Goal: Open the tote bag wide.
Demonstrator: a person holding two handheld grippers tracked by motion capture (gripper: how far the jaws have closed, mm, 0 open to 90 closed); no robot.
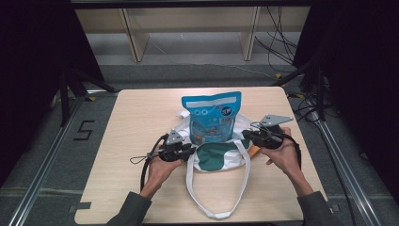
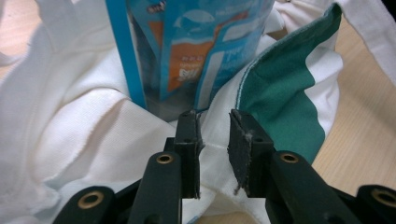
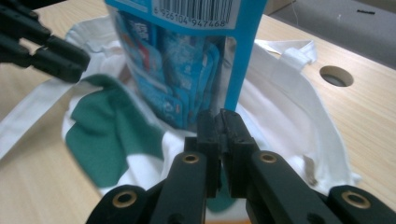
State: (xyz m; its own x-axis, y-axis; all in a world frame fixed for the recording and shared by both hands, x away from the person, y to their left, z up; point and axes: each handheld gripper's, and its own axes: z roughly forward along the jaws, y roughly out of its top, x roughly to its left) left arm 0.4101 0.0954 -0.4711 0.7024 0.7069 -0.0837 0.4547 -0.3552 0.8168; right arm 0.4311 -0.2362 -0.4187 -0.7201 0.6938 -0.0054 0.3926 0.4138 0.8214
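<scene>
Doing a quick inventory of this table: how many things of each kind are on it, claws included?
Blue snack pouch: 1
White and green cloth bag: 1
Claws: 2, the left claw and the right claw
Total: 4

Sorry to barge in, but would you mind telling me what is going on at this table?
A person is working a white and green tote bag around a blue snack pouch that stands upright in the bag's mouth on the wooden table. The right gripper is shut on the bag's white rim beside the pouch. The left gripper is at the opposite rim with its jaws apart, cloth lying between them but not pinched. The pouch still sticks well out of the bag.
</scene>
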